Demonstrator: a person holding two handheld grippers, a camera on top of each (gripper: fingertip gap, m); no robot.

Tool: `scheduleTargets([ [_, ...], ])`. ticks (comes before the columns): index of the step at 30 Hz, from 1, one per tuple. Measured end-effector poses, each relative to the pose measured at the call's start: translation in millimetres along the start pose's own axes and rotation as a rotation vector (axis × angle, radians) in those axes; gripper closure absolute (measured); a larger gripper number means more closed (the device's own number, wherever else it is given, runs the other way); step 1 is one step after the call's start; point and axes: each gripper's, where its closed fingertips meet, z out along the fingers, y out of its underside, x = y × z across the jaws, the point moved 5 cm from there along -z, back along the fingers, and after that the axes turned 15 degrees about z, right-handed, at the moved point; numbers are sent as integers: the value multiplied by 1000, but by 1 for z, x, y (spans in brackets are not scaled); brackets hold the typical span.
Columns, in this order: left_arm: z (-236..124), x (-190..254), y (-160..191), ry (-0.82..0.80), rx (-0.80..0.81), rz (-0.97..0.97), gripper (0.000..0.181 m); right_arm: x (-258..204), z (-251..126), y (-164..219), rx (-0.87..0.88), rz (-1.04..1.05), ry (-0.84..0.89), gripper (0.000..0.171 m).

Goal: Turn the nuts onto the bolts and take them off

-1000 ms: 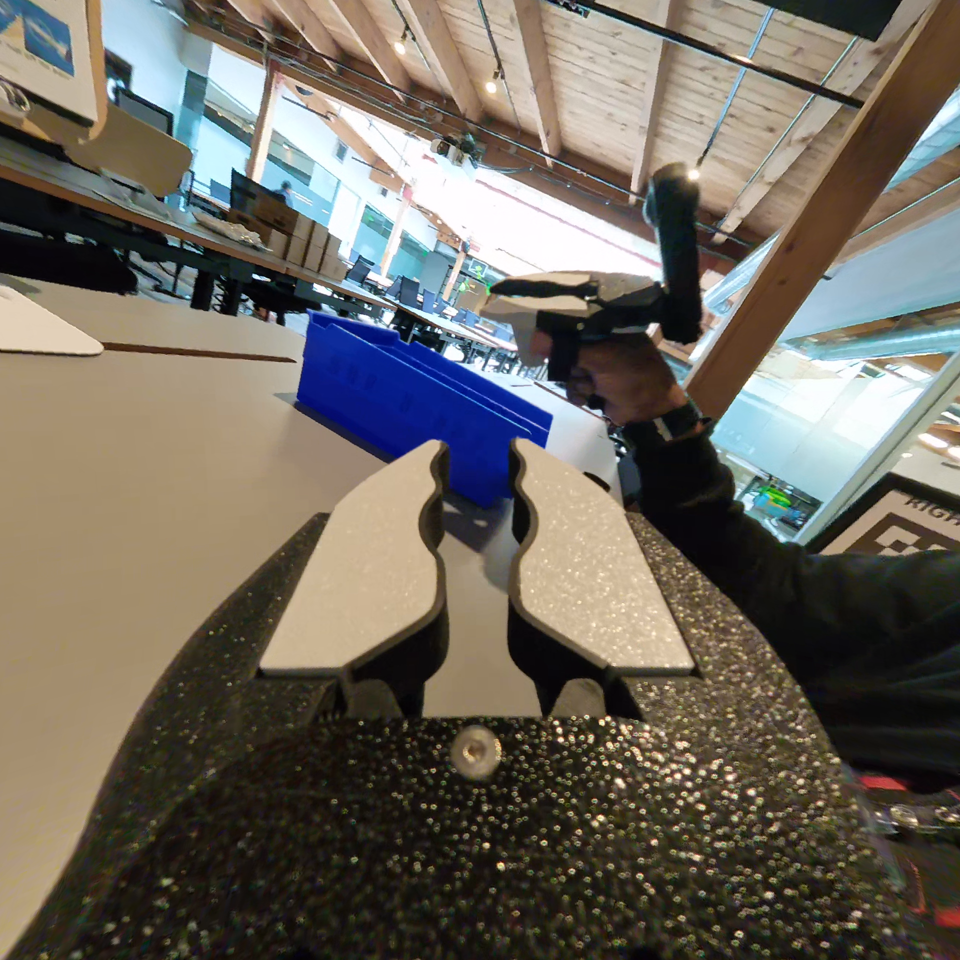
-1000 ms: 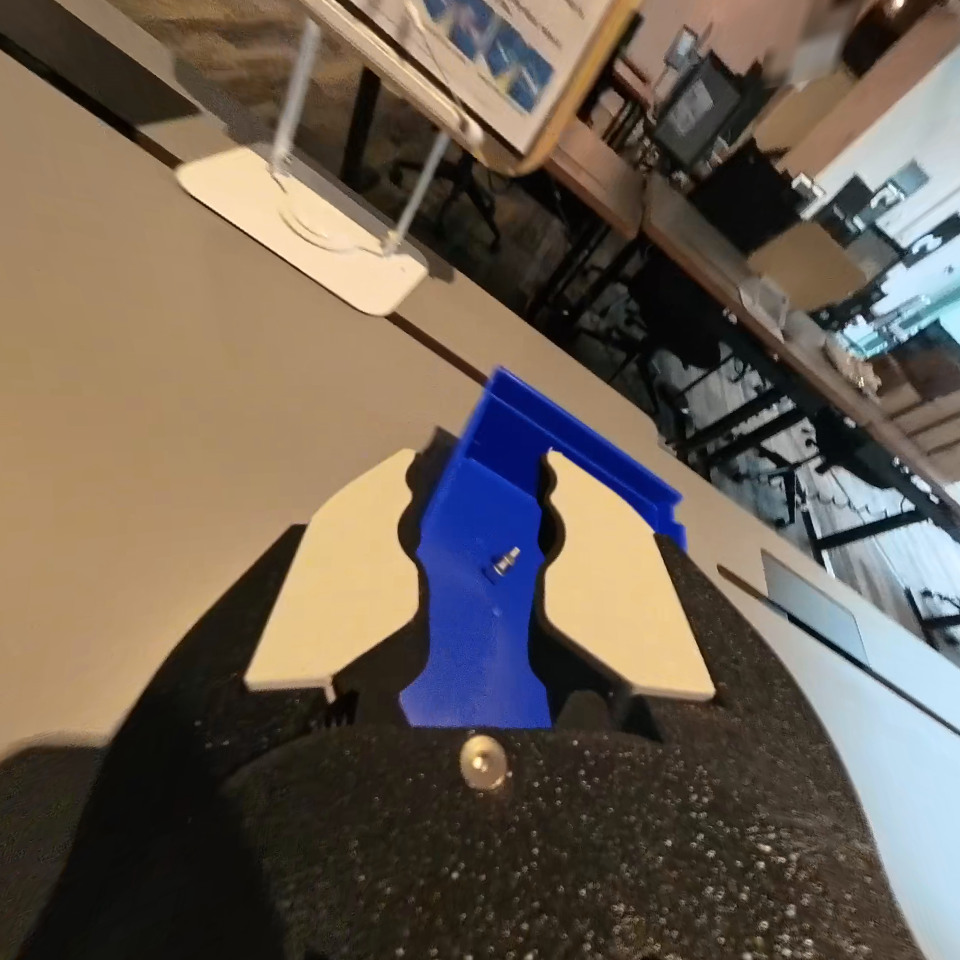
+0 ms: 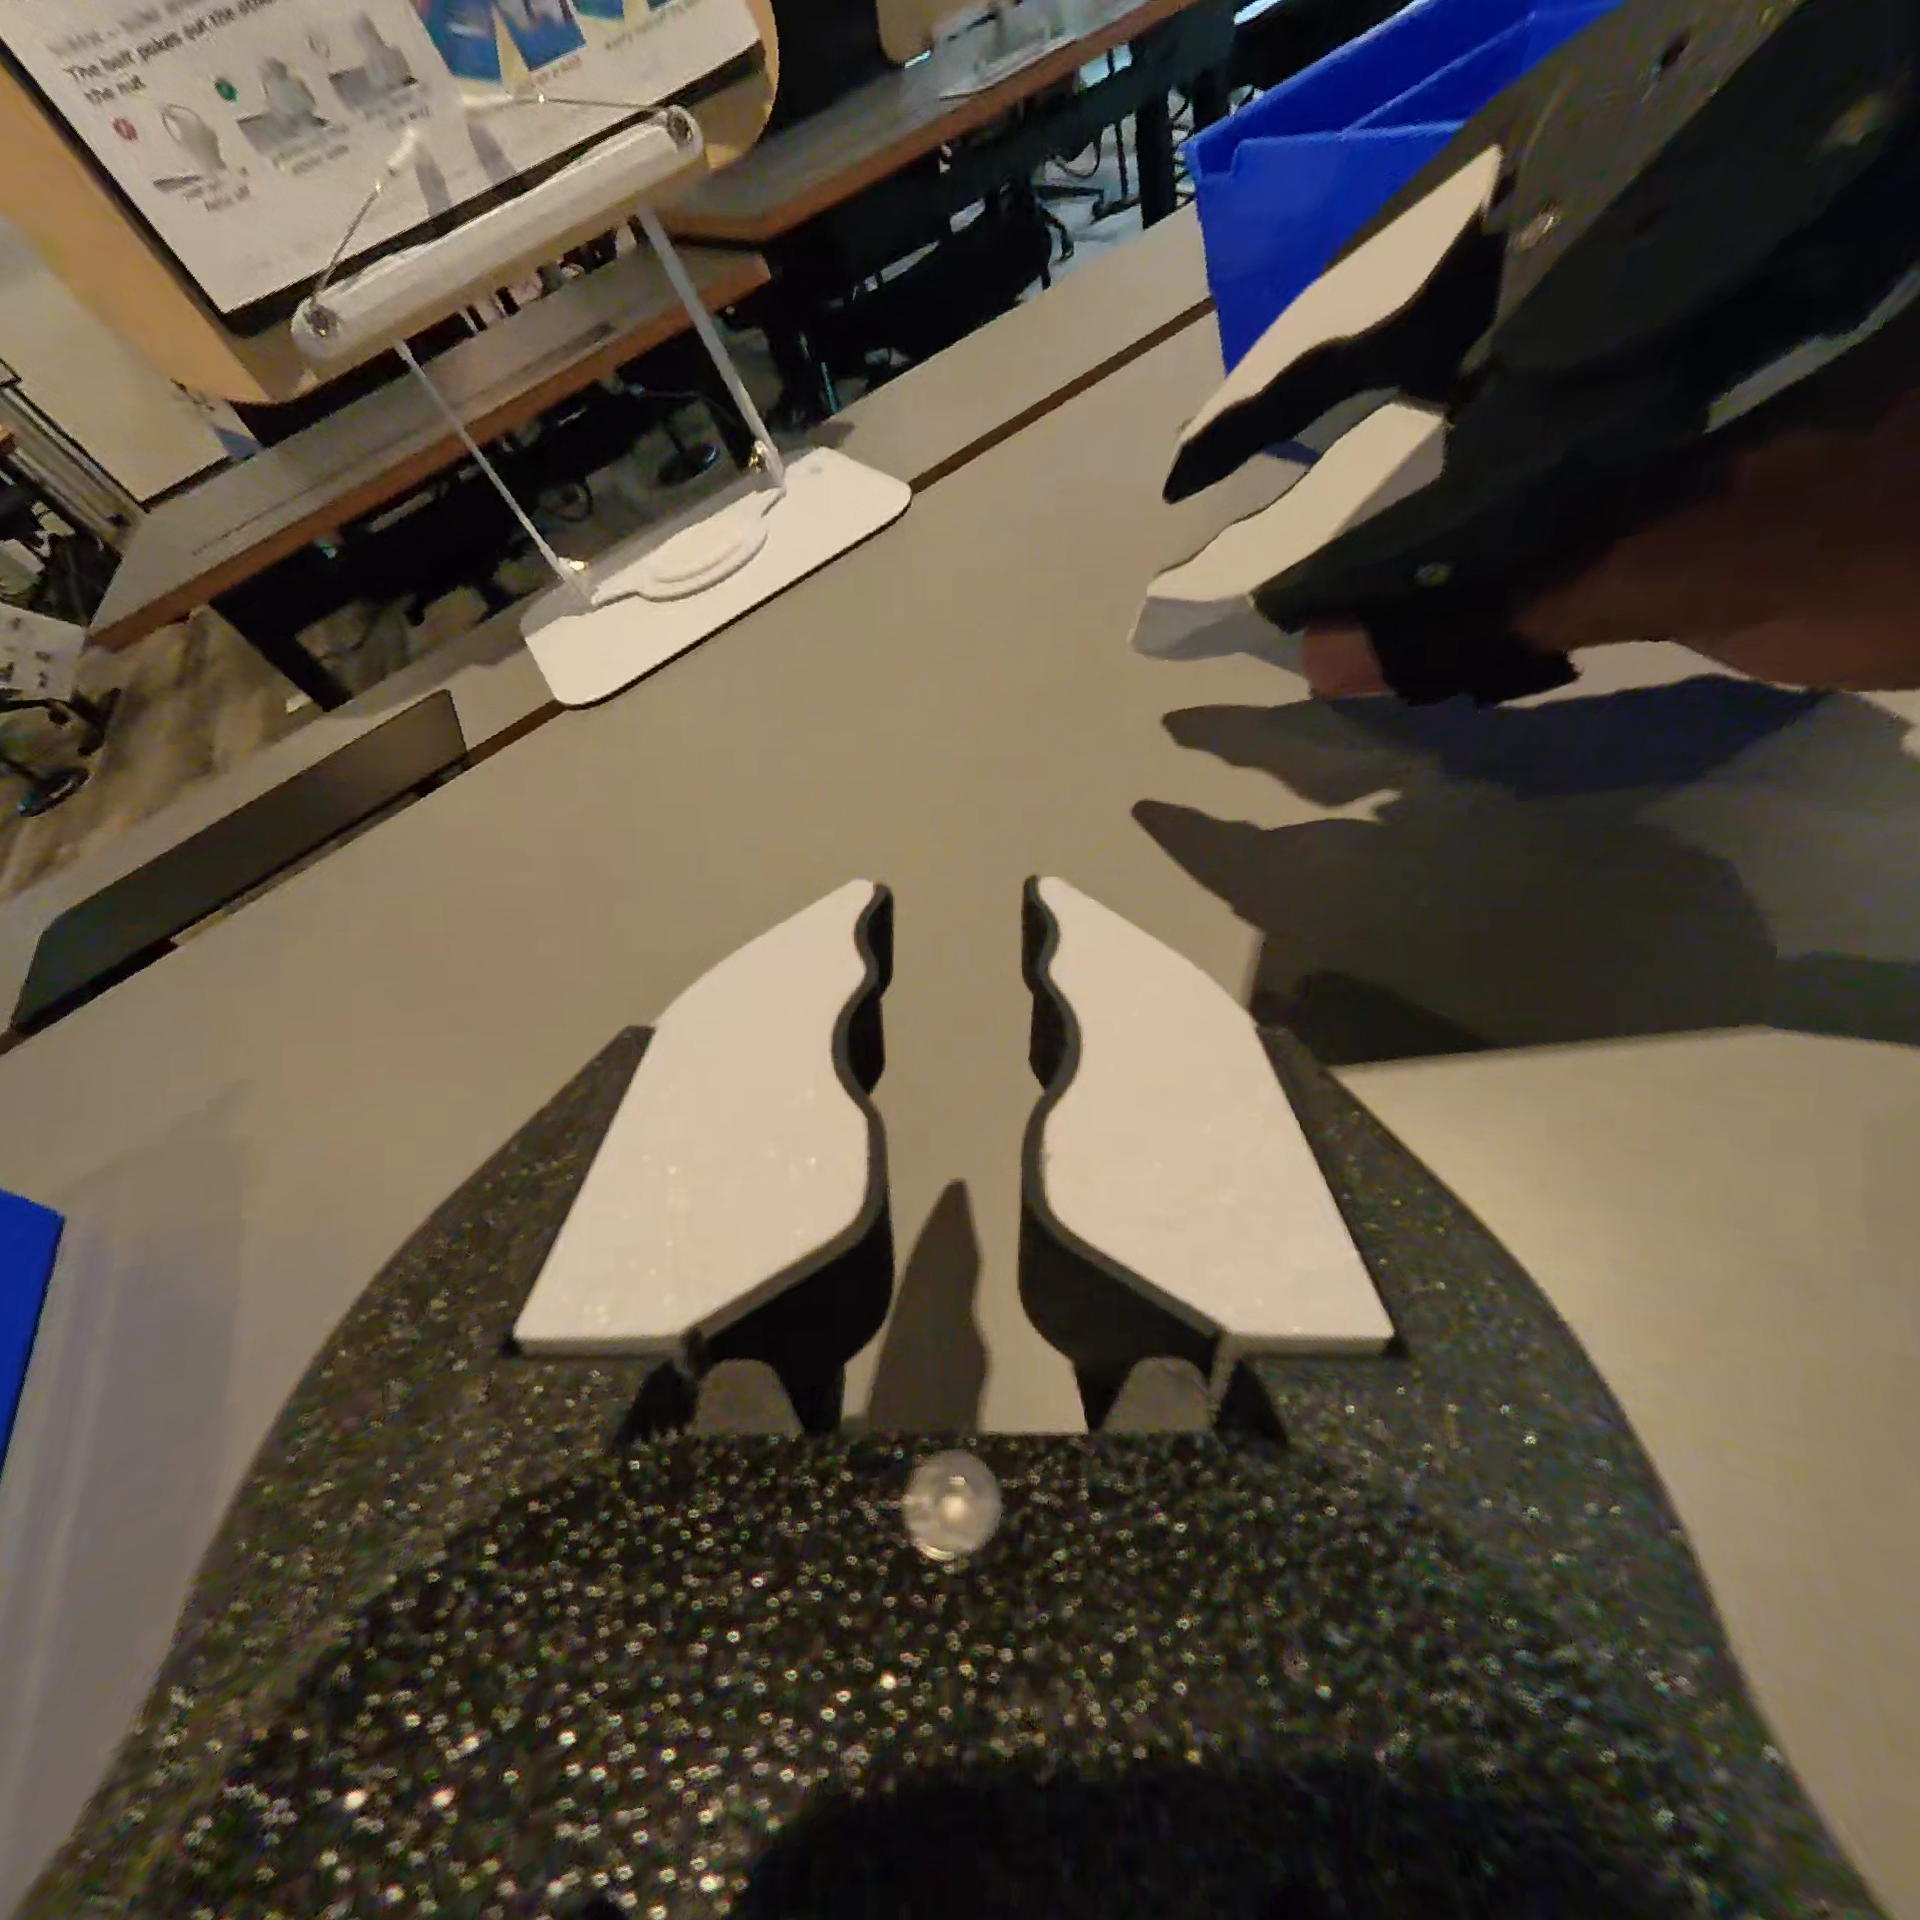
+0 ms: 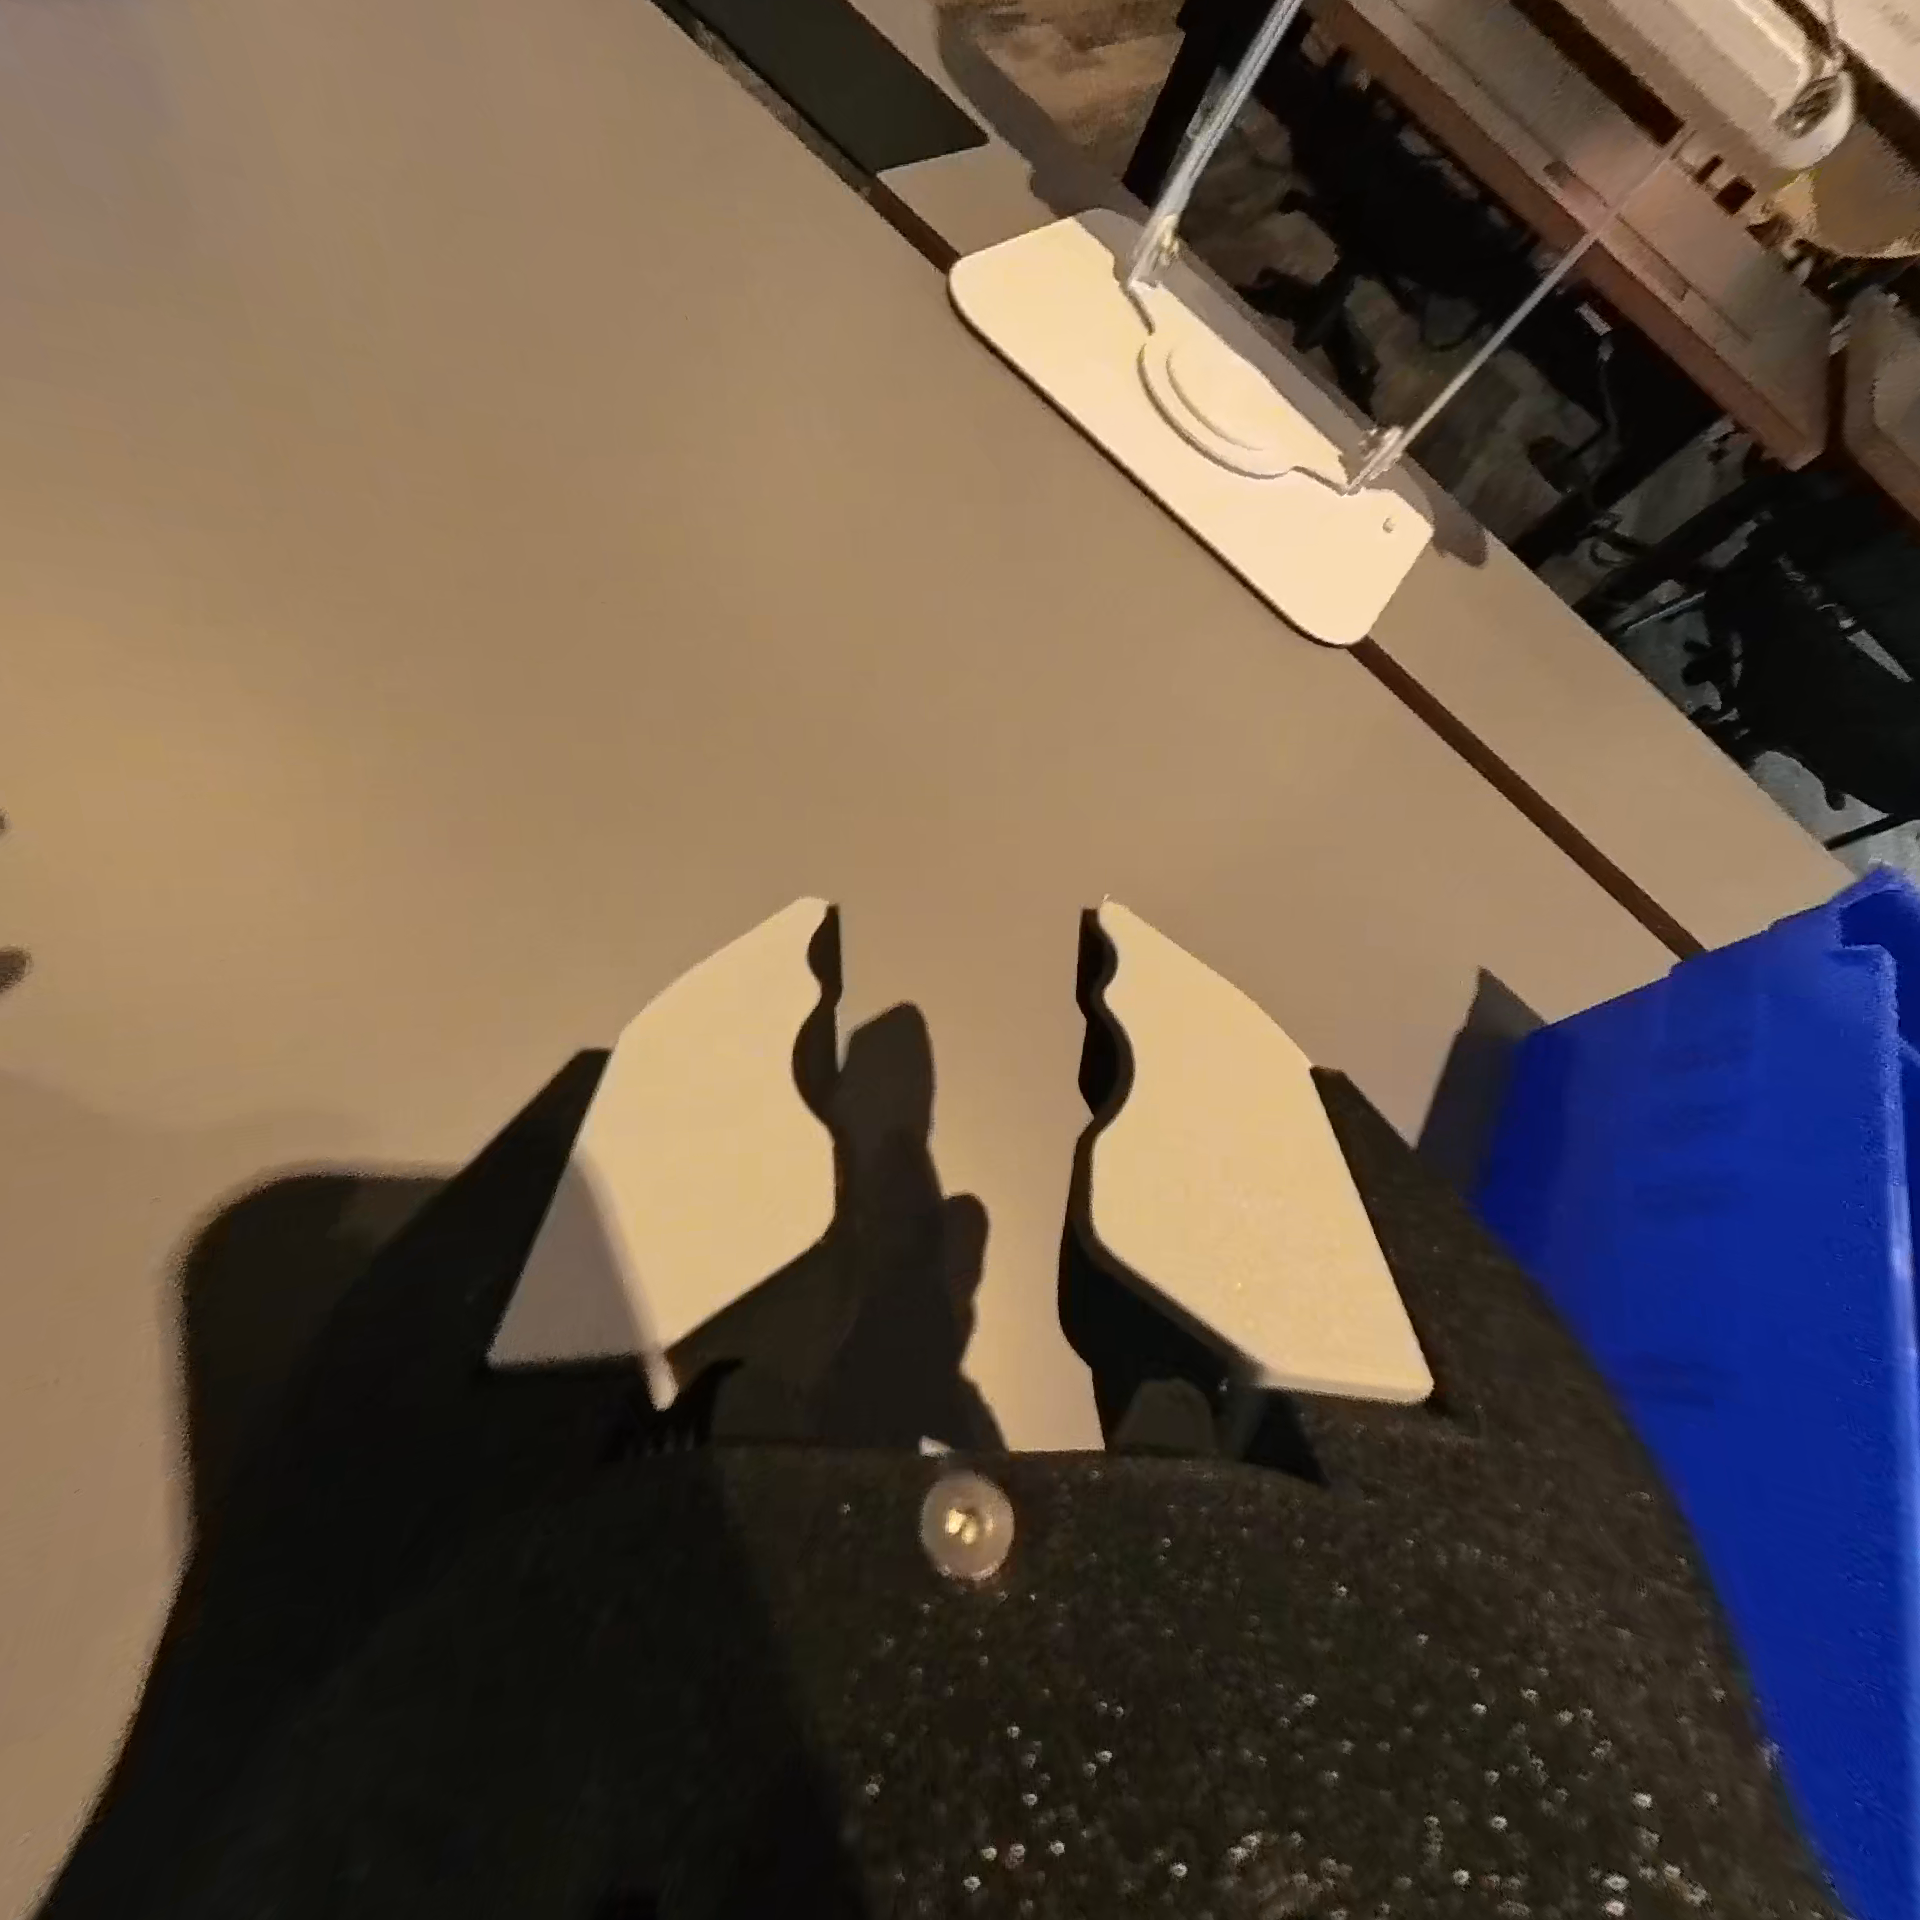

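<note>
A: Your left gripper (image 3: 956, 904) hangs over bare grey table (image 3: 727, 831), fingers parted by a narrow gap, nothing between them.

B: And ahead to its right, your right gripper (image 3: 1169, 551) hovers just off the tabletop, fingers apart, empty too.

A: From the right wrist, that right gripper (image 4: 961, 920) shows a wider gap over plain table.

B: The blue bin (image 4: 1714, 1247) sits just to its right.

A: Nuts and bolts? You can't see any from either wrist.

B: Ahead of both tools stands the white sign stand (image 3: 717, 561).
</note>
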Motion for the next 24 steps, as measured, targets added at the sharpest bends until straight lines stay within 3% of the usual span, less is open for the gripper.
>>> scheduleTargets([
  [15, 2, 1, 1, 4, -10, -6, 158, -5, 7, 8, -38, -16, -12, 127],
  [24, -12, 9, -29, -4, 208, 92, 158, -4, 10, 13, -61, -23, 4, 127],
])
